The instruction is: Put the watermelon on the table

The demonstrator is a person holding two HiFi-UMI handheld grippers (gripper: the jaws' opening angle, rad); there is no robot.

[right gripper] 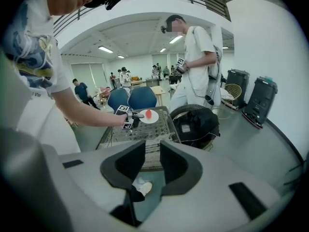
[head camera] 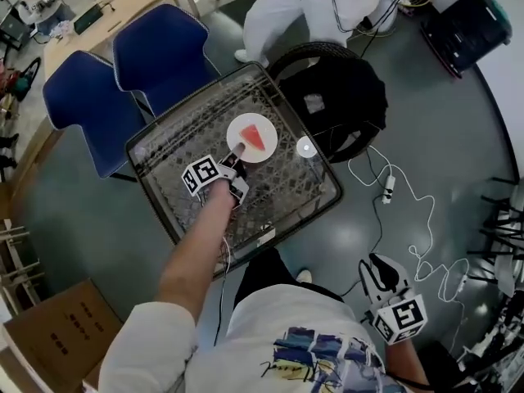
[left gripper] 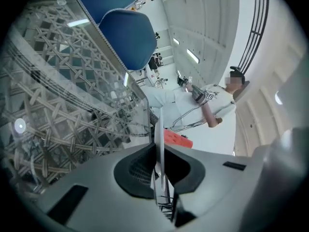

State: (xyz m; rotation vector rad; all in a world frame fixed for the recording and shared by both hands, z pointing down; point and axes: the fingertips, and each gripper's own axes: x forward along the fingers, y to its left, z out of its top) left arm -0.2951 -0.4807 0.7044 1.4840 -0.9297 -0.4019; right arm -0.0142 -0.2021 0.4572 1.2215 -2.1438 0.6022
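A red watermelon slice (head camera: 256, 135) lies on a white plate (head camera: 268, 149) over the glass-topped wicker table (head camera: 307, 188). My left gripper (head camera: 237, 151) is shut on the plate's near rim. In the left gripper view the plate (left gripper: 158, 129) runs edge-on between the pads, with the watermelon (left gripper: 176, 138) just beyond. I cannot tell whether the plate rests on the table or hangs just above it. My right gripper (head camera: 378, 278) is off the table at the lower right, open, with nothing between its jaws (right gripper: 152, 159). The right gripper view shows the plate (right gripper: 145, 118) far ahead.
A small round disc (head camera: 306, 146) lies on the table right of the plate. Two blue chairs (head camera: 160, 46) stand at the table's far left. A black bag (head camera: 348, 97) sits against the table's right side, near floor cables (head camera: 389, 188). A person in white (head camera: 299, 6) stands beyond.
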